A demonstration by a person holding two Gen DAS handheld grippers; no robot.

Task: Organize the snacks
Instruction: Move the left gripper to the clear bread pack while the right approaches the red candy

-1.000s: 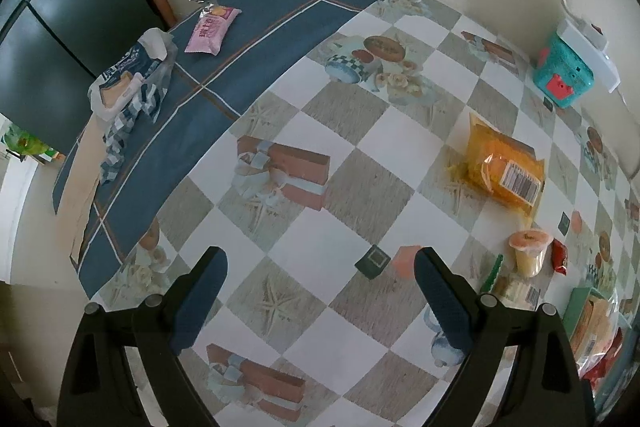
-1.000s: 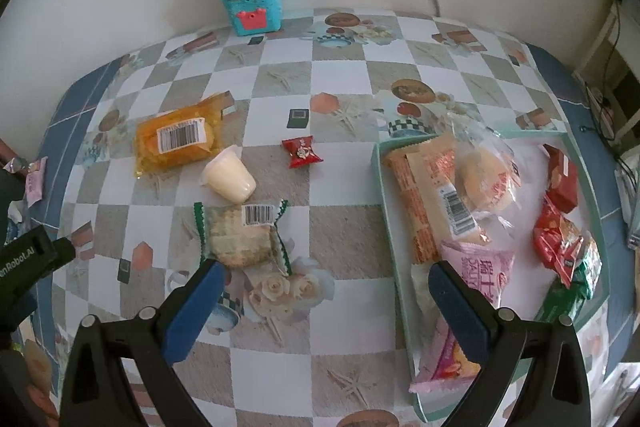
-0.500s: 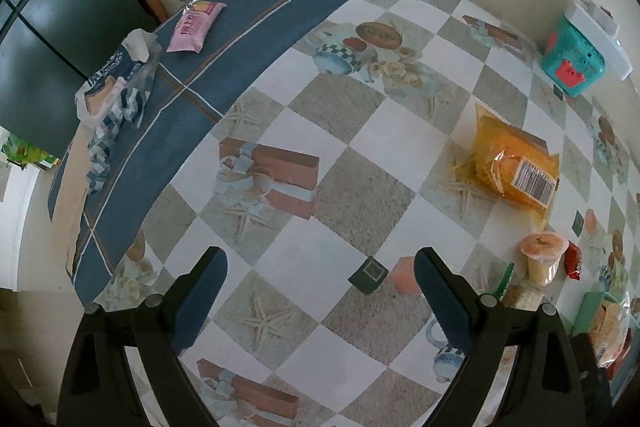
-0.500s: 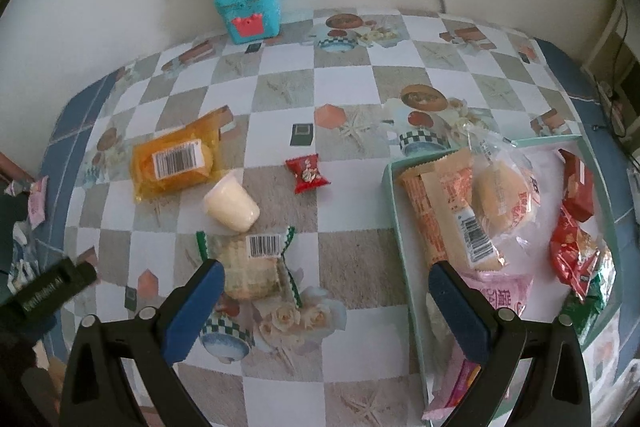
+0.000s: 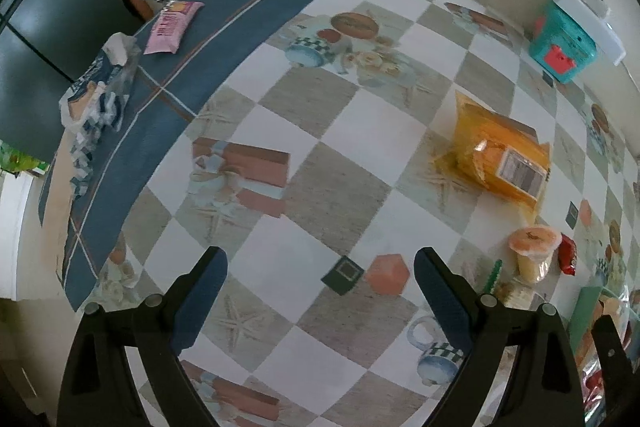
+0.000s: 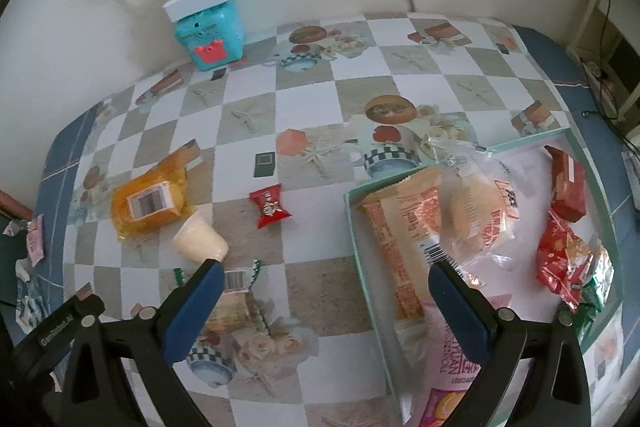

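**A:** How far along are you, going by what lies on the table (image 6: 320, 95)?

**B:** Partway, I'd judge. Your teal tray (image 6: 354, 223) already holds a good share: an orange wafer pack (image 6: 396, 239), a bun in a clear bag (image 6: 476, 215), a red box (image 6: 568, 183), crinkled red packets (image 6: 560, 259) and a pink packet (image 6: 452, 367) at the near end.

**A:** And what is left out?

**B:** Four things sit loose to the left of the tray — the orange bag with a barcode (image 6: 150, 203), the pudding cup (image 6: 200, 241) tipped on its side just beside it, the small red candy (image 6: 270, 207), and the green-edged cracker pack (image 6: 236, 291) near your right gripper (image 6: 320, 287). A pink snack pack (image 5: 170, 25) also lies well apart on the blue border of the cloth, next to a crumpled blue-and-white bag (image 5: 100, 95).

**A:** What are your grippers doing?

**B:** Both stand with fingers spread wide and nothing between them. Your left gripper (image 5: 320, 279) hangs over bare checked cloth; your right one straddles the gap between the cracker pack and the tray's edge.

**A:** Which is the likely next pick?

**B:** The cracker pack or the cup — they lie closest to your right gripper.
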